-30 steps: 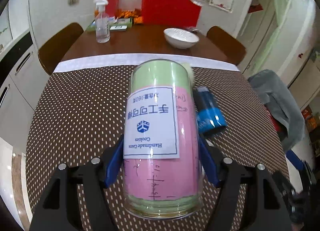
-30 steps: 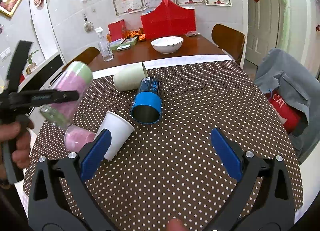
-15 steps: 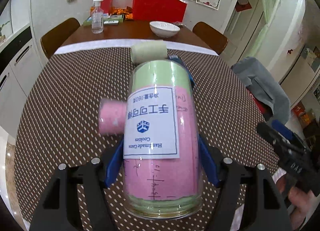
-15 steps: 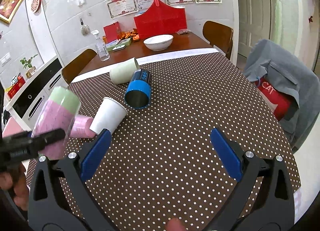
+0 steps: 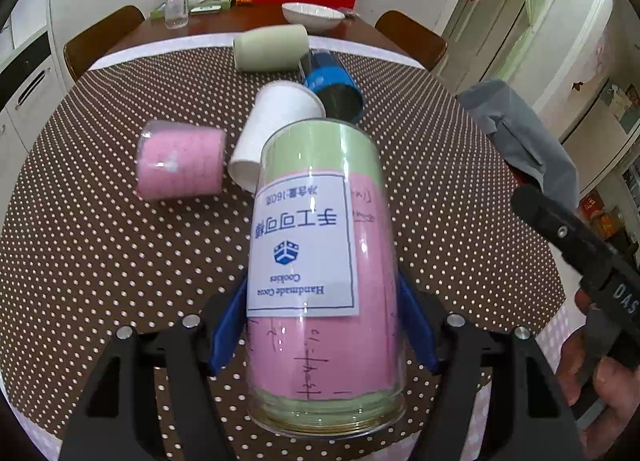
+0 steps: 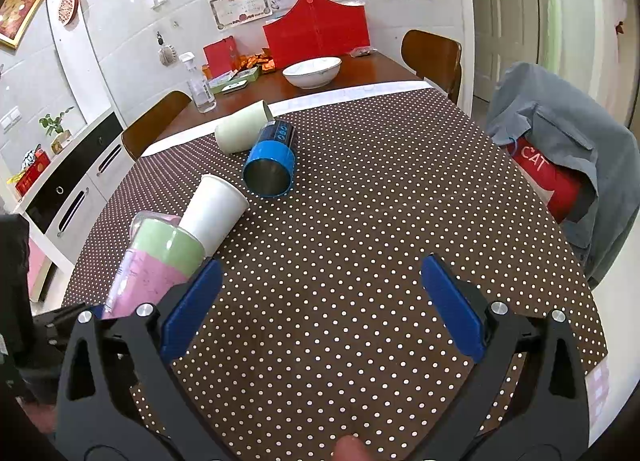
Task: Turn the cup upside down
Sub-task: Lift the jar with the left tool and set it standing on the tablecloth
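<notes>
My left gripper is shut on a clear cup with pink and green lining and a white label. Its closed base points away from me and its open rim faces the camera. The same cup shows at the lower left of the right wrist view, tilted above the dotted tablecloth. My right gripper is open and empty over the cloth's near part. It shows at the right edge of the left wrist view, too little to tell its jaws.
Lying on their sides on the cloth are a white paper cup, a pink cup, a blue cup and a pale green cup. A wooden table with a white bowl and spray bottle stands behind. A jacket-draped chair is at right.
The left gripper has drawn back toward me and lowered with the cup, bringing the lying cups into its view. The right gripper has pulled back slightly and stays open.
</notes>
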{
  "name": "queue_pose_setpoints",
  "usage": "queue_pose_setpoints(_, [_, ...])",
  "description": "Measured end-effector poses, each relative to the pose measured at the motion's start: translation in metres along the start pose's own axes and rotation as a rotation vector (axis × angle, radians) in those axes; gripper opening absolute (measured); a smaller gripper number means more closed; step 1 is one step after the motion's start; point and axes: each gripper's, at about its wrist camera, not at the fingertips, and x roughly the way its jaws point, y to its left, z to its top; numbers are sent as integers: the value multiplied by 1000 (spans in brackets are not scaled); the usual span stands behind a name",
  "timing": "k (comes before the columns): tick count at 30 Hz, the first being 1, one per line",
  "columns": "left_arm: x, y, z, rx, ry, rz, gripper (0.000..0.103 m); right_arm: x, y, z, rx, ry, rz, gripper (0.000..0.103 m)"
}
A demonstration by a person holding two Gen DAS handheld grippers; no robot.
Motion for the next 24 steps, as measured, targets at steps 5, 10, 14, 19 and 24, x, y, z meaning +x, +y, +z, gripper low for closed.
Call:
queue_pose_setpoints(5, [15,-4,-4,-2,22,2,69,4,-3,-2,4,11,-4,98])
queue_pose_setpoints(10, [20,-5,-5,1,31,40,73,8,-7,-4,8,20,-8,98])
queue_pose_setpoints(14, [6,-11,-7,38,-25,78,84,9,-7,-3,14,21,-5,98])
queue_pose_setpoints(19, [-12,-10,-8,48,-72,114,87,7,-2,0,6,15,3,98])
queue_pose_setpoints(24, [-32,-9,-8,92,-134,215,95,2,7,3,-10,4,17,98])
